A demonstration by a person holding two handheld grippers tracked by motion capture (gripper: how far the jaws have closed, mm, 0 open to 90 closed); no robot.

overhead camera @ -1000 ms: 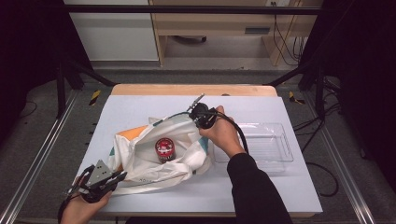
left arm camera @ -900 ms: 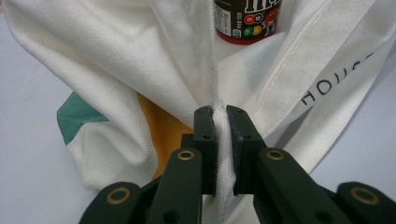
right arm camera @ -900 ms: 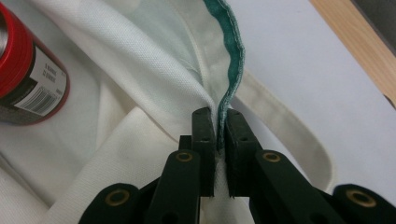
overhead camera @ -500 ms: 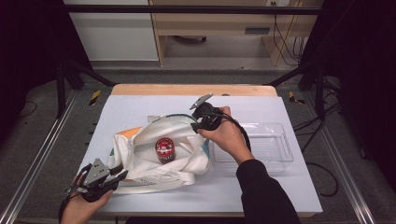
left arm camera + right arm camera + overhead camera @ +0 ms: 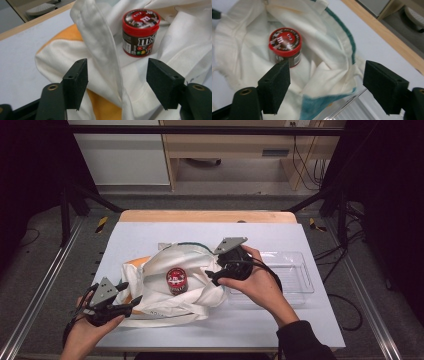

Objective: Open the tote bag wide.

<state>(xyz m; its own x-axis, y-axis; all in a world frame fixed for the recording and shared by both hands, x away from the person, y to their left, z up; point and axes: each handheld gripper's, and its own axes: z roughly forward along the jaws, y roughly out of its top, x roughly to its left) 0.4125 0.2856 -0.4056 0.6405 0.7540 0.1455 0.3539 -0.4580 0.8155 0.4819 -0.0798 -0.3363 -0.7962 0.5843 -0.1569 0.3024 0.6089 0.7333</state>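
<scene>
Standing upright, red-lidded candy jar (image 5: 176,280) inside white bag (image 5: 200,265).

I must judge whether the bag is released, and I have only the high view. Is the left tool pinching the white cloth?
Observer: No. In the left gripper view the left tool has just been opening. A raised fold of the white bag stands between its jaws, but they do not press it.
Operator: And the right tool?
Observer: Its jaws have just been opening too. In the right gripper view the right tool frames the bag's green-edged rim without pressing it.
Operator: What is the red thing in the middle?
Observer: A candy jar with a red lid, standing upright on the bag's cloth.
</scene>
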